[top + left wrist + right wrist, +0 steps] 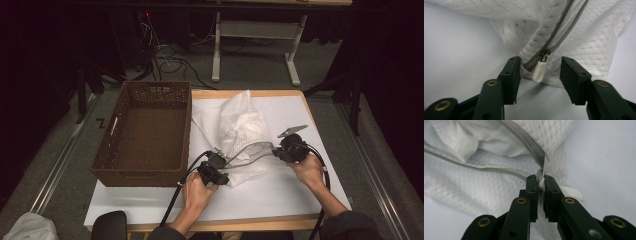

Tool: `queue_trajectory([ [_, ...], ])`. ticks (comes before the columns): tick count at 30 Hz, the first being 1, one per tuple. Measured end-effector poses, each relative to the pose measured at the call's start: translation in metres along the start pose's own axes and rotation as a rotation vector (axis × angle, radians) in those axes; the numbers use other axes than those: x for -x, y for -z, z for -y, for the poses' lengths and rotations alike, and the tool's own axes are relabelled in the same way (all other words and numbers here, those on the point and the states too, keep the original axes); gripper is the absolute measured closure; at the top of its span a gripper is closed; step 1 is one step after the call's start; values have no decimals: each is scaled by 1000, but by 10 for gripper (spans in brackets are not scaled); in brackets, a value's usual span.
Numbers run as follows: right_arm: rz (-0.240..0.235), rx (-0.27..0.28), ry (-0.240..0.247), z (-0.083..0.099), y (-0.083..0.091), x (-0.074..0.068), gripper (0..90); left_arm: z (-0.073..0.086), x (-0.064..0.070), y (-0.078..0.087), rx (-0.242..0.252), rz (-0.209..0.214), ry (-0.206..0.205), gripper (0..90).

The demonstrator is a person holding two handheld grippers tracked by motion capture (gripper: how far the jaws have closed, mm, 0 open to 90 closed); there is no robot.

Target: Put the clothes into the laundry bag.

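High view: a white mesh bag (240, 135) is laid near the middle of the white surface (280, 195), just right of a brown woven basket (145, 132) set at the surface's left edge. The left gripper (220, 176) is held at the bag's near left corner, the right gripper (276, 153) at its right side; the grey zipper (247, 150) is stretched between them.

Left gripper view: the jaws are spread wide, with nothing gripped. The white zipper pull (539, 71) is seen hanging between them, touched by neither, while the left jaw is set against the mesh at the zipper's end.

Right gripper view: the jaws are clamped nearly together on the bag's corner where the zipper tape (534, 151) ends. A white ribbon loop (571, 192) is seen beside the right jaw.
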State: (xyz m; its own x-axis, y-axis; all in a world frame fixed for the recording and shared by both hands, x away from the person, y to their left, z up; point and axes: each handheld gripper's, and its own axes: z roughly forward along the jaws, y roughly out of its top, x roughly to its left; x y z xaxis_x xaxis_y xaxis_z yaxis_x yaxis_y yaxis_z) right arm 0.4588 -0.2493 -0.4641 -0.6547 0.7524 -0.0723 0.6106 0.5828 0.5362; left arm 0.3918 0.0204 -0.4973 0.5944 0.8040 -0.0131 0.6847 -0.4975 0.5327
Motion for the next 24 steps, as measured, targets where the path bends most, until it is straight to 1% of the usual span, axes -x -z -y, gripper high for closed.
queue_trajectory([
  [2, -12, 0, 1, 4, 5, -2, 851, -1, -1, 0, -3, 12, 5, 553],
  [6, -23, -7, 20, 12, 13, -5, 853, -2, -2, -1, -5, 30, 3, 616],
  [10, -47, -4, 10, 20, 19, -6, 854, -2, -5, 0, -10, 40, -2, 738],
  [13, -62, -7, -2, 24, 21, -7, 853, -2, -5, 2, -22, 43, -16, 787],
  [15, -67, -2, -3, 26, 24, -7, 853, -1, -5, 5, -34, 32, -28, 801],
  [18, -79, 2, -3, 29, 28, -8, 853, 2, -6, 14, -38, 7, -48, 804],
  [21, -89, -12, 8, 32, 29, -13, 852, 6, -8, 21, -55, -3, -60, 804],
  [22, -91, -23, 6, 32, 29, -15, 852, 7, -9, 22, -64, -9, -64, 804],
  [24, -93, -45, 20, 33, 24, -20, 848, 10, -10, 20, -75, -11, -59, 802],
])
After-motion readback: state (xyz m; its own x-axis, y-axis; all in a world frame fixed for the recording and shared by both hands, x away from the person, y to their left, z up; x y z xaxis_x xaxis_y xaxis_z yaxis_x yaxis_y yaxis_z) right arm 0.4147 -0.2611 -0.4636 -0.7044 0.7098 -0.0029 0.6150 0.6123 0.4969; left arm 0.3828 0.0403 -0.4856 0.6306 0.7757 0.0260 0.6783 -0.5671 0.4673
